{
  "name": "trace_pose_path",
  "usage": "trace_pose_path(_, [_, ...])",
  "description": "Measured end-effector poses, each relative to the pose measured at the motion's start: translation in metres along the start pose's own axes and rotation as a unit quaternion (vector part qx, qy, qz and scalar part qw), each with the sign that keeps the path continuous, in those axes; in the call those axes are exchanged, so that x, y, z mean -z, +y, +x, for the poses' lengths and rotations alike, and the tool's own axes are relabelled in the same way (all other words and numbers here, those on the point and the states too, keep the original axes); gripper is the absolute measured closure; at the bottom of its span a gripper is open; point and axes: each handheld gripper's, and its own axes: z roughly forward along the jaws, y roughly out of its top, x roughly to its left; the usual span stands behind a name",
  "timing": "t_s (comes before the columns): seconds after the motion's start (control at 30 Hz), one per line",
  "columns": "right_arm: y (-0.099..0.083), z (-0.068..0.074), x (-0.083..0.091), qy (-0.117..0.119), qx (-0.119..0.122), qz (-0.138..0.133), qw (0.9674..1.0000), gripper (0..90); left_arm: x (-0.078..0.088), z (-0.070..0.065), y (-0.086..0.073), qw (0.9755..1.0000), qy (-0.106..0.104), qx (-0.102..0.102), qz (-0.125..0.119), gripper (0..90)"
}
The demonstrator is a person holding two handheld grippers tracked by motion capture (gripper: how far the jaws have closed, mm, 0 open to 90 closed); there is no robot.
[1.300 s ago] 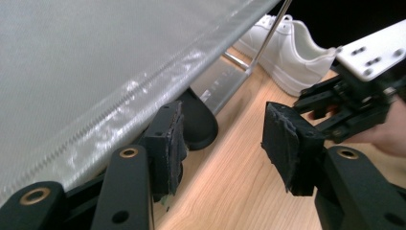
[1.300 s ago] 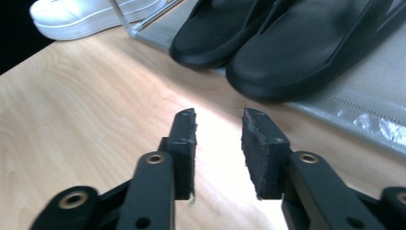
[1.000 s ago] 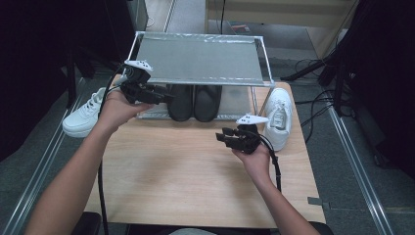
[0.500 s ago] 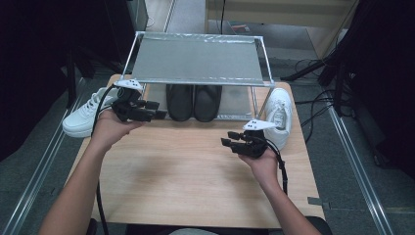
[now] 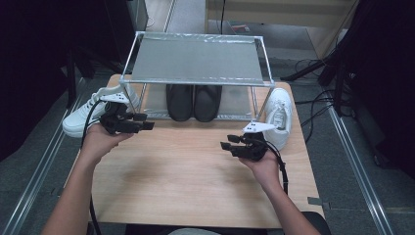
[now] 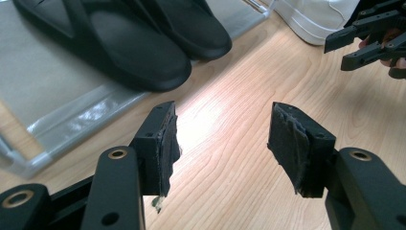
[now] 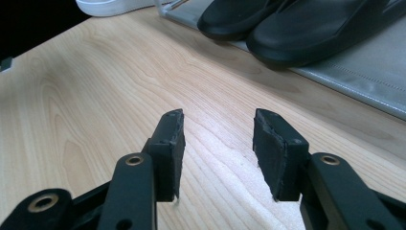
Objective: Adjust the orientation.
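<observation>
Sneakers, two white ones, are seen lying outside the rack: the left sneaker [image 5: 90, 113] at the frame's left, just beside the rack's left leg, and the right sneaker [image 5: 280, 115] at the right, beside the right leg. On the lower shelf [image 5: 156, 104] of the metal rack [image 5: 195, 61] a pair of black slippers [image 5: 193, 102] is already set side by side; the top shelf is bare. The shoe-tidying is judged partly done, with both sneakers yet to be placed.

The left tool [image 5: 146, 121] is held near the left sneaker, its jaws apart and nothing between them; in the left gripper view only wood is seen past the pads. The right tool [image 5: 226, 144] hovers left of the right sneaker, its jaws just having been opening, likewise empty.

Wide bare table [image 5: 195, 181] is left in the lower half of the frame. Room is tightened by the rack's legs and by the table's side edges, close to which each sneaker lies.
</observation>
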Motion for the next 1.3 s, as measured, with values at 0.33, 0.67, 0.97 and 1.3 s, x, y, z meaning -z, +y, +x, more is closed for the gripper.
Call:
trace_pose_path(0.33, [0.000,-0.004,0.000,-0.001,-0.010,-0.003,0.9999,55.9,0.010,0.012,-0.010,0.9999,0.010,0.010,-0.006,43.6])
trace_pose_path(0.67, [-0.002,-0.005,0.001,-0.005,-0.011,-0.002,0.9999,55.9,0.024,0.038,-0.024,0.9984,0.041,0.036,-0.012,44.0])
trace_pose_path(0.97, [-0.005,-0.003,0.003,-0.007,-0.014,0.002,0.9999,55.9,0.033,0.065,-0.034,0.9961,0.064,0.059,-0.016,45.6])
trace_pose_path(1.3, [-0.010,-0.005,0.008,-0.016,-0.020,0.002,0.9997,55.8,0.050,0.098,-0.029,0.9915,0.103,0.077,-0.018,47.9])
